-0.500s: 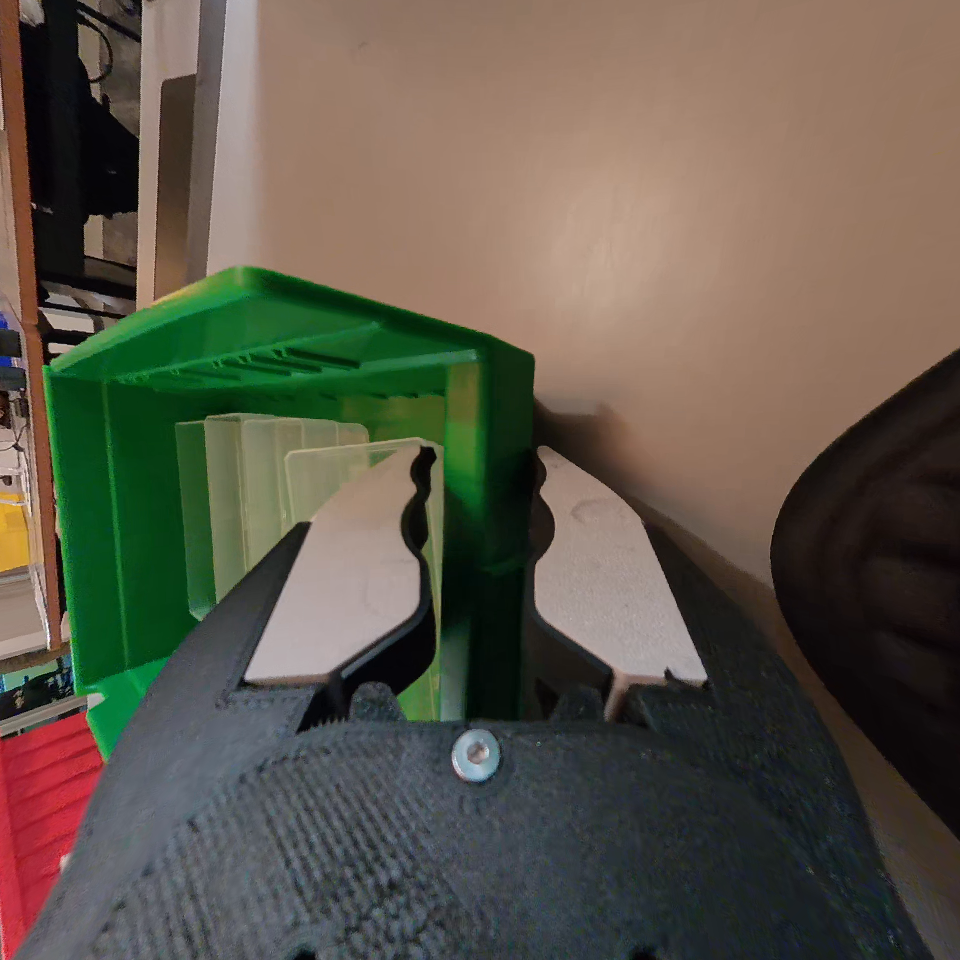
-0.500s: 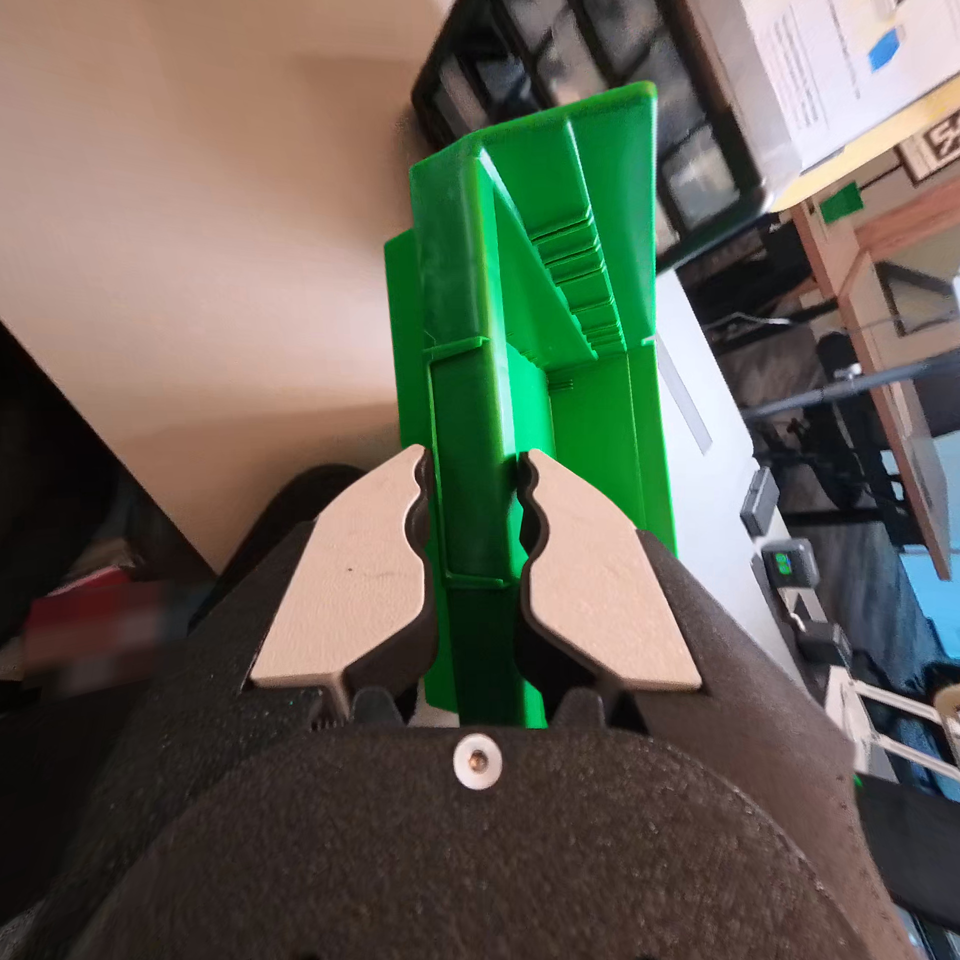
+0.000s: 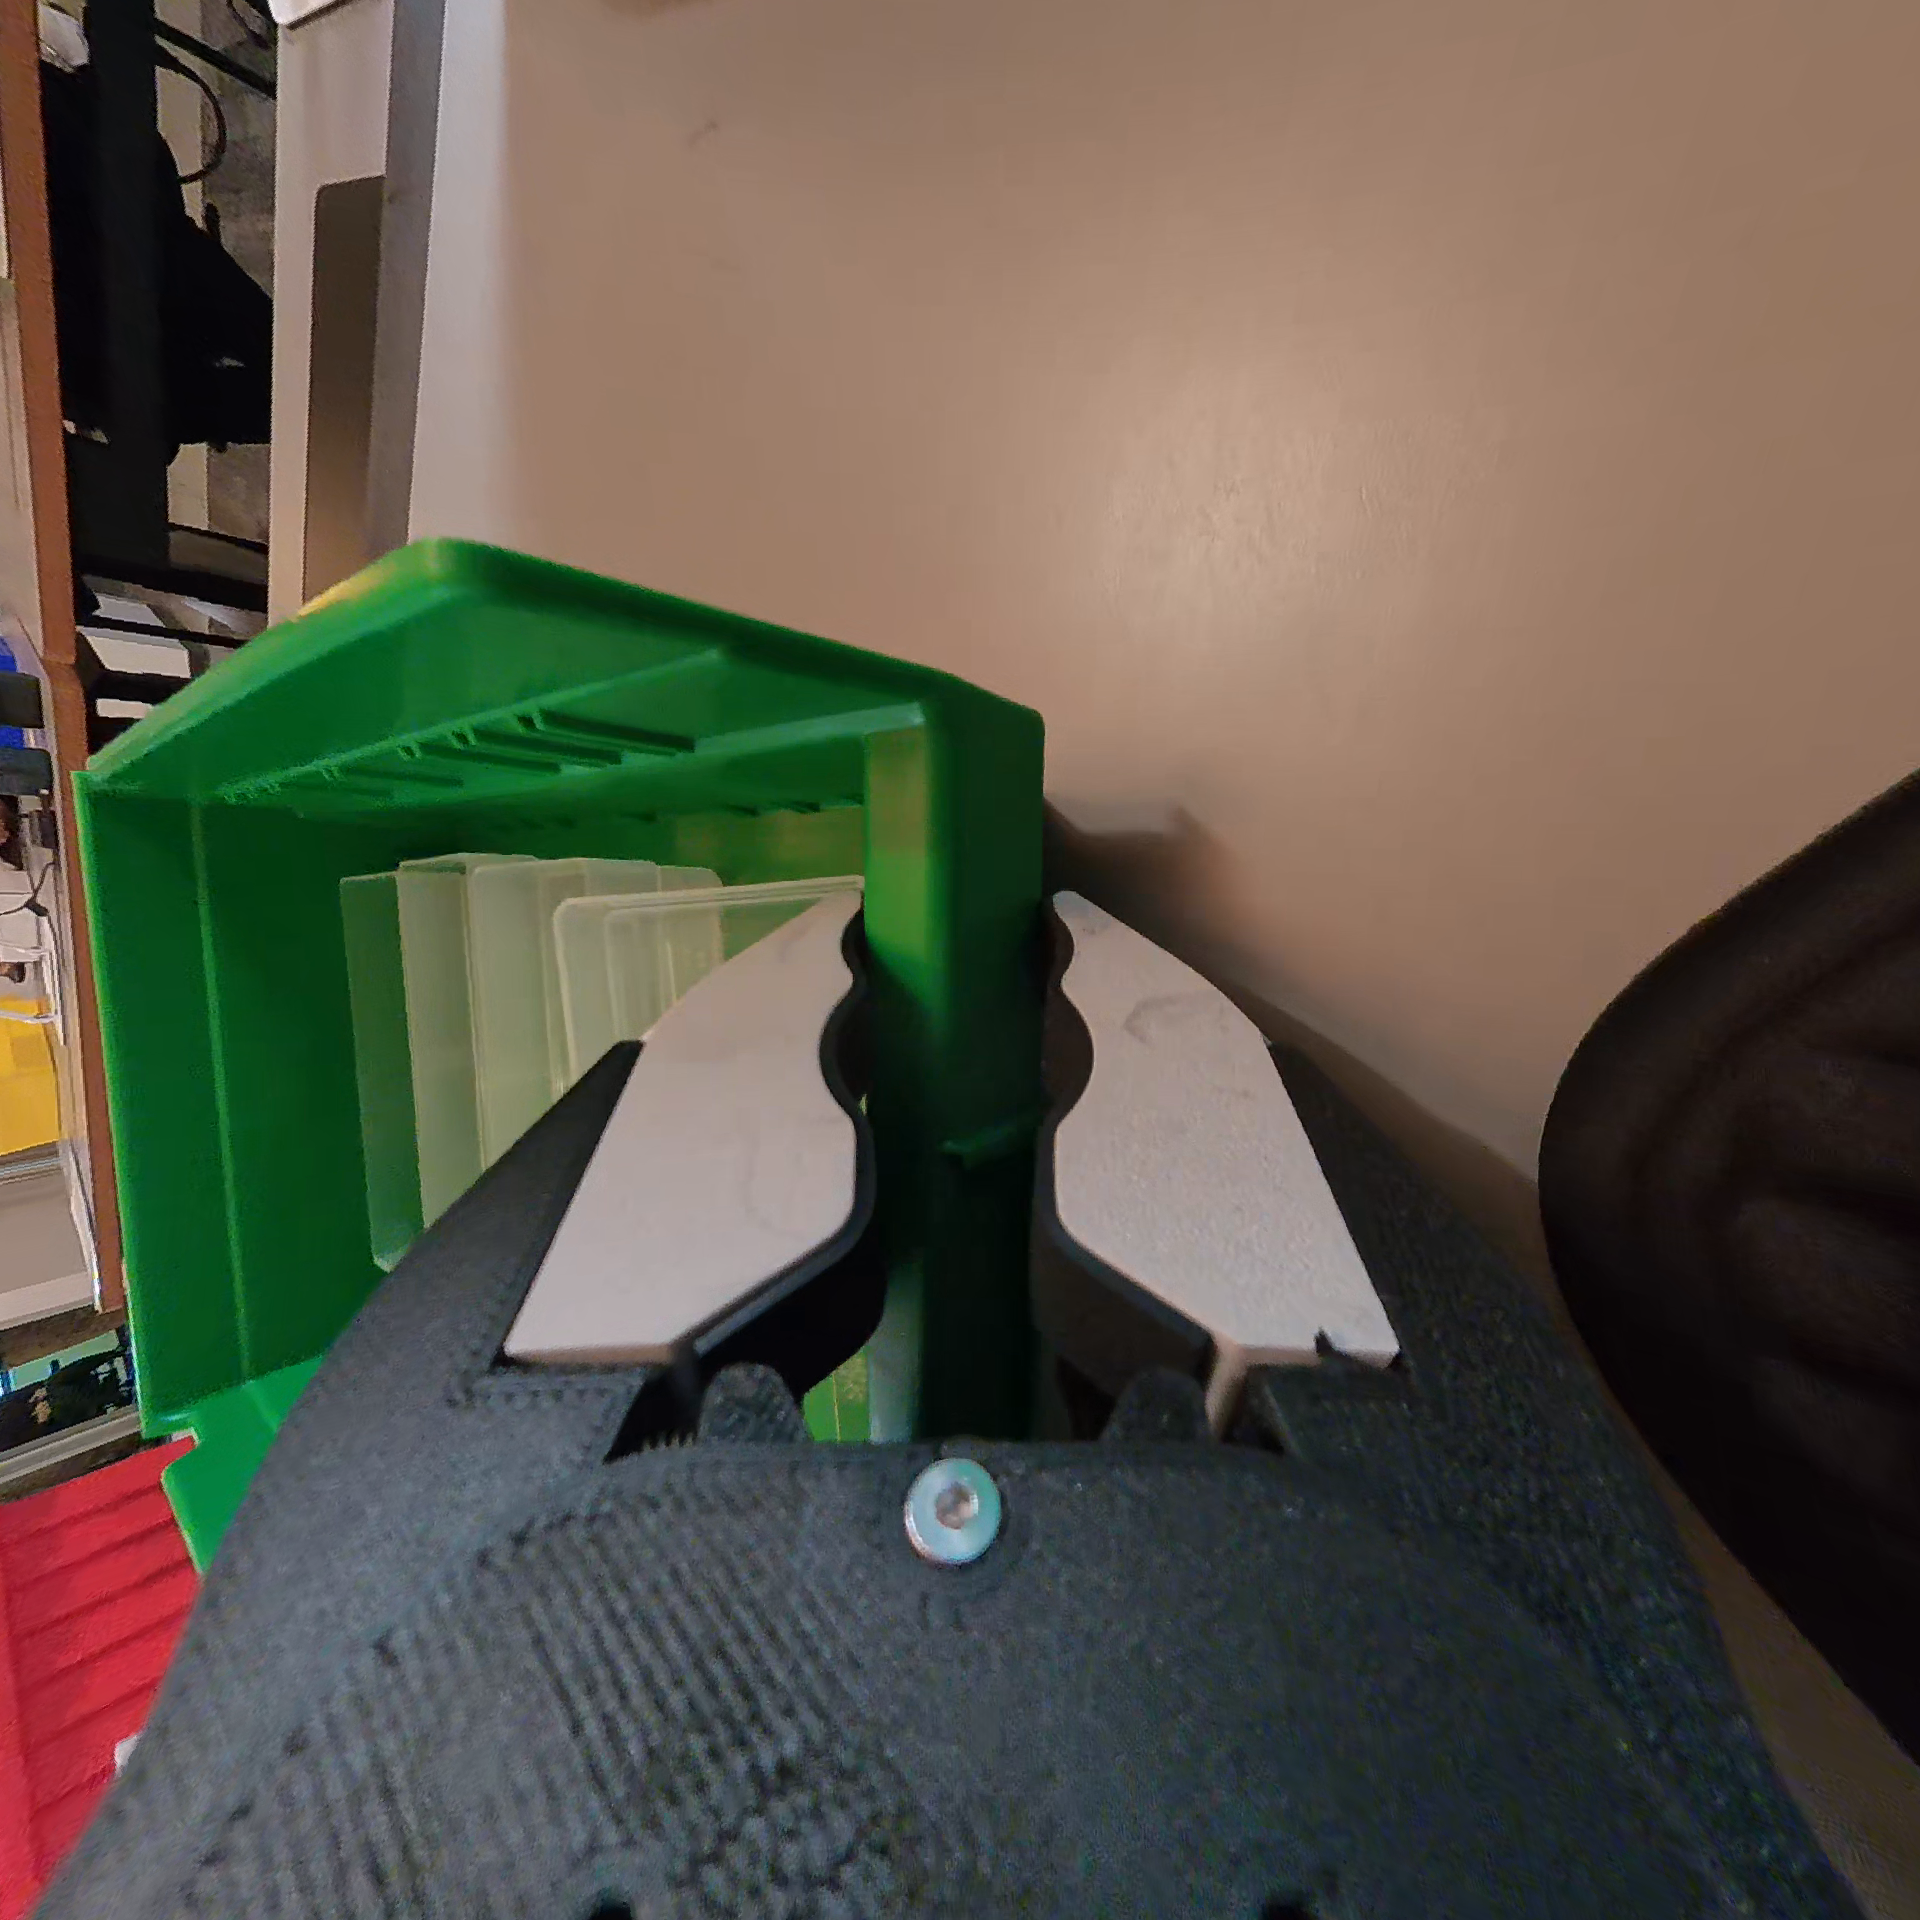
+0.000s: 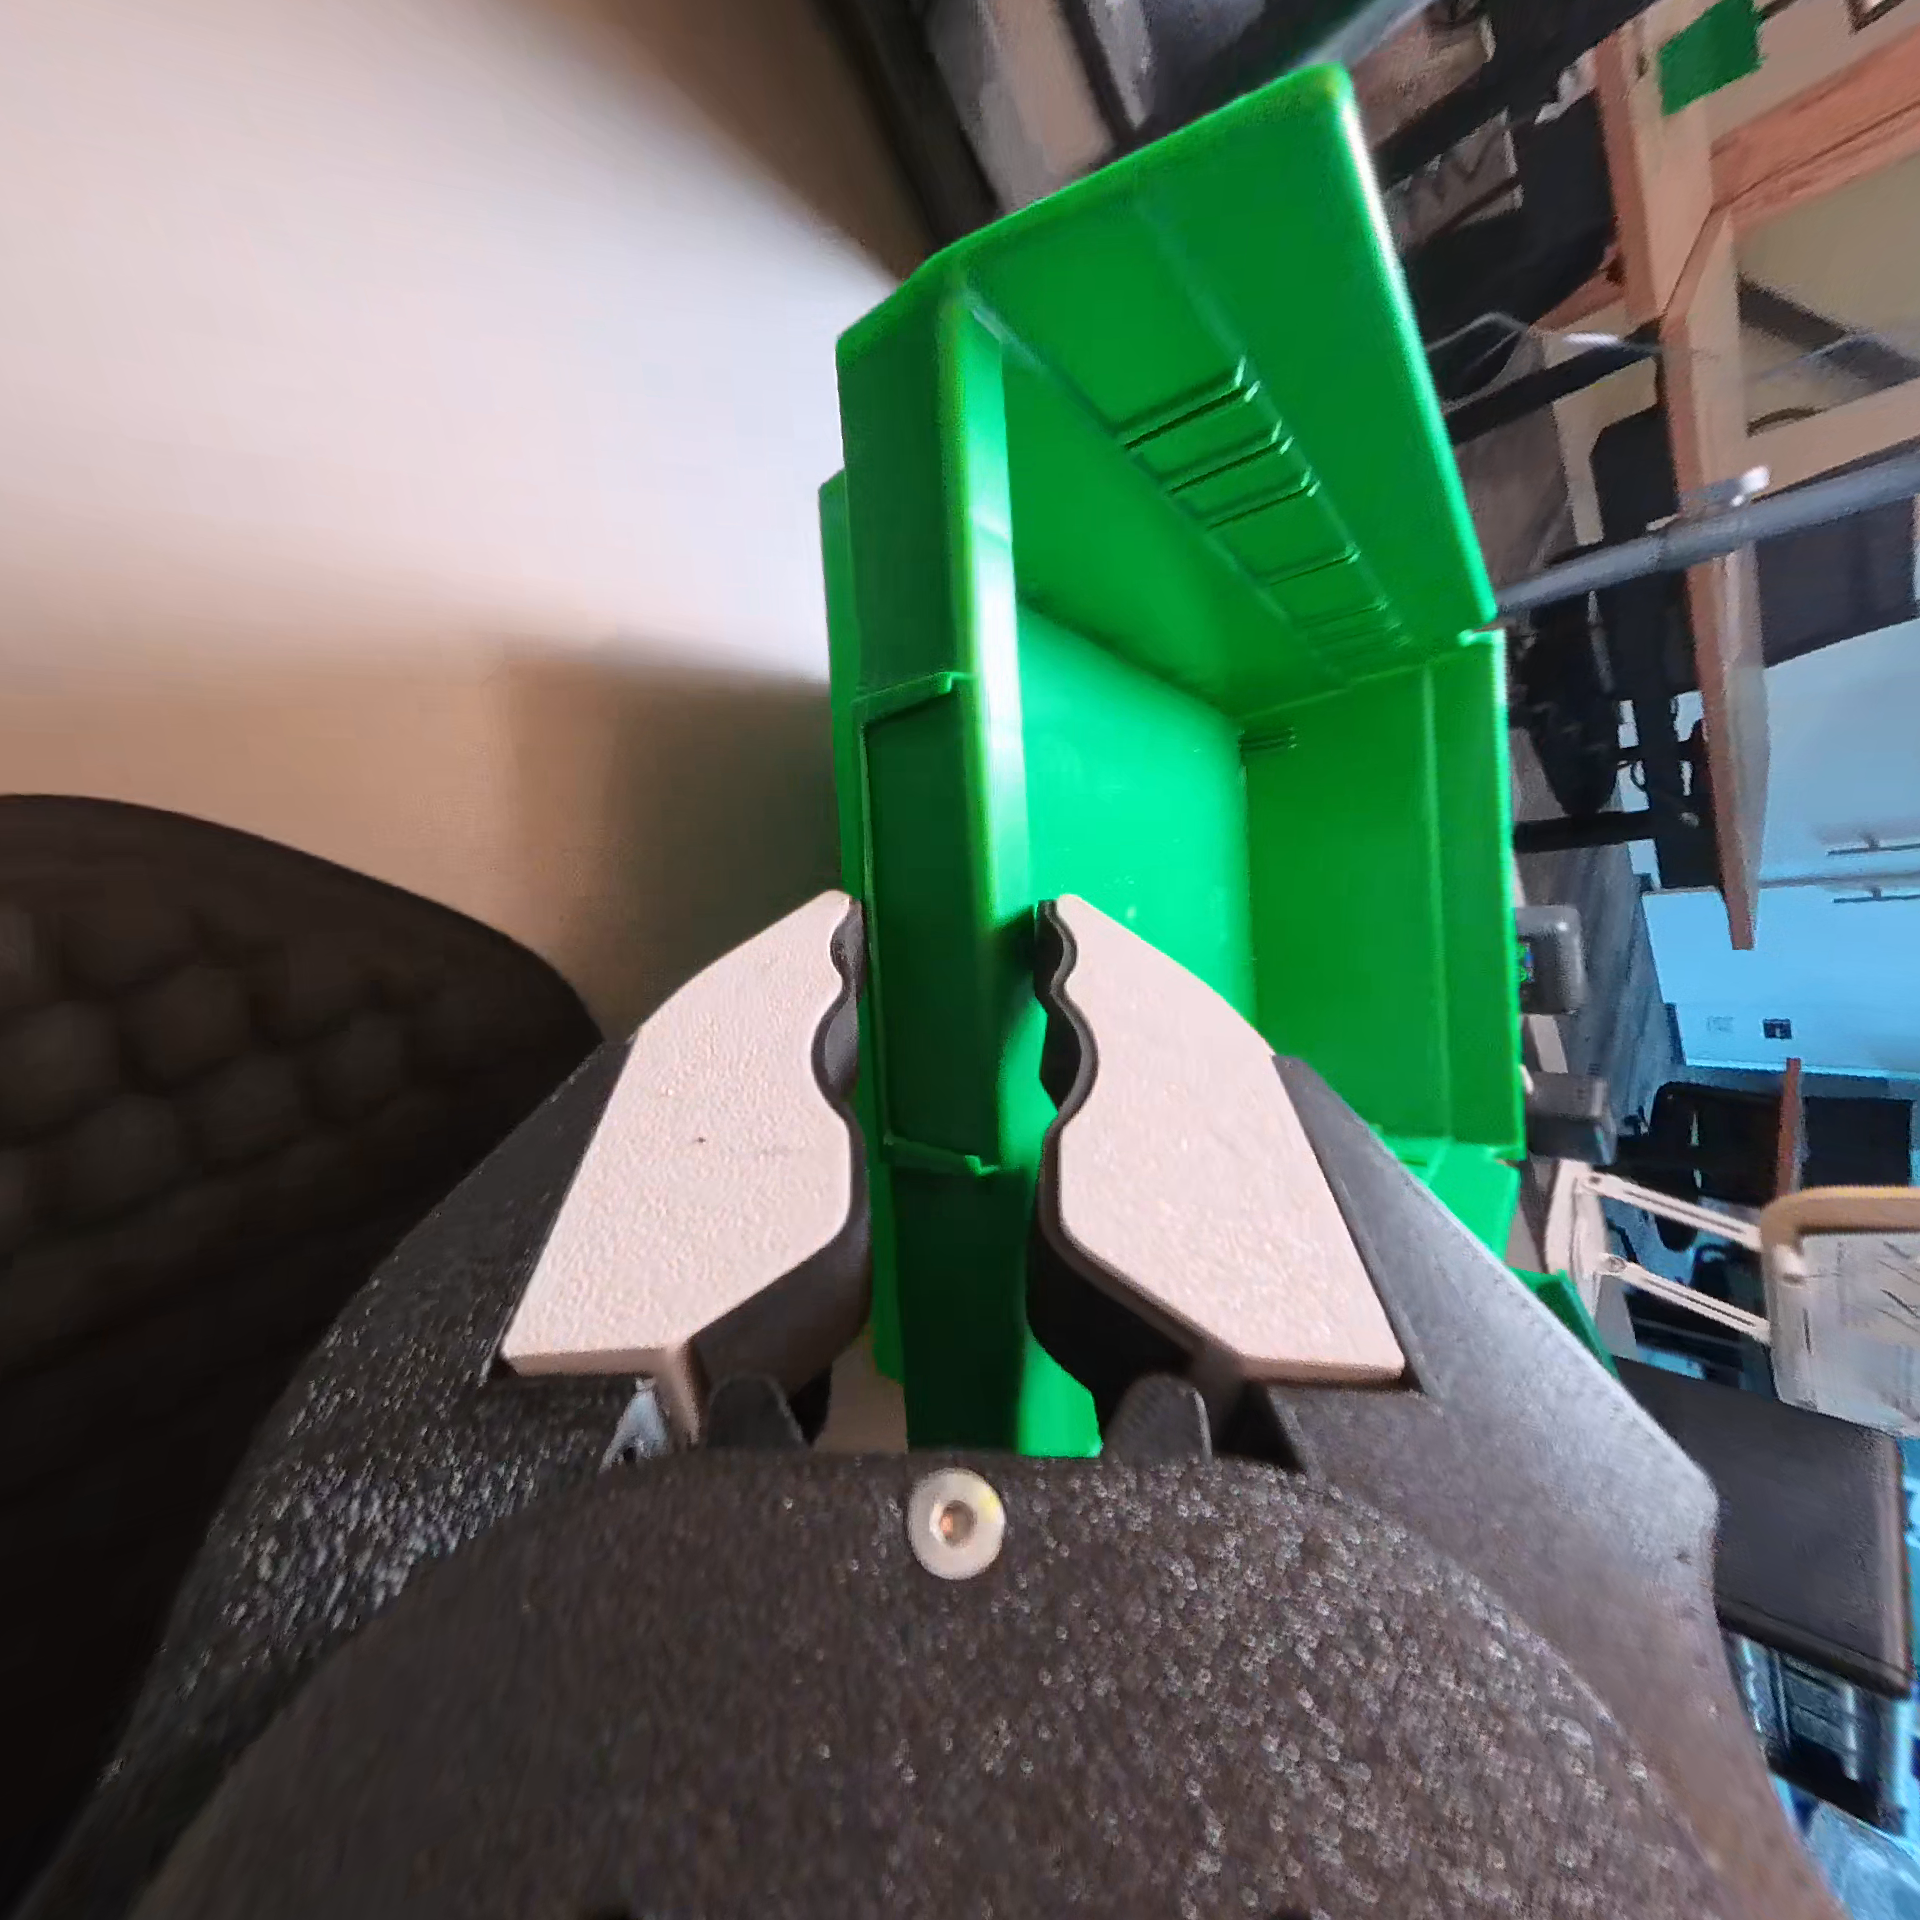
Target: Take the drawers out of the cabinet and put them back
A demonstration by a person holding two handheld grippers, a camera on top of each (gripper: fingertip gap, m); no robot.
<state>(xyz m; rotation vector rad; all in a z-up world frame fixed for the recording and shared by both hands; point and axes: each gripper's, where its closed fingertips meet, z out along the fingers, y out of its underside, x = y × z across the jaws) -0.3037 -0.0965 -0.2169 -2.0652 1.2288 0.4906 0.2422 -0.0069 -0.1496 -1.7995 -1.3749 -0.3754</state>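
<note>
Left gripper [image 3: 954, 914] and right gripper [image 4: 948, 909] each pinch a wall of the open green plastic bin [image 3: 623, 675], translucent dividers [image 3: 457, 997] inside.

Bright green plastic cabinet shell [image 3: 540, 717], glossy, plain. Pale translucent yellowish plastic drawers [image 3: 488, 997] inside it. My left gripper [image 3: 954, 997]: grainy black body, matte grey fingers [image 3: 727, 1143]; my right gripper [image 4: 948, 997] matches. Beige tabletop [image 3: 1299, 416]. Ribbed red plastic piece [image 3: 73, 1621].
</note>
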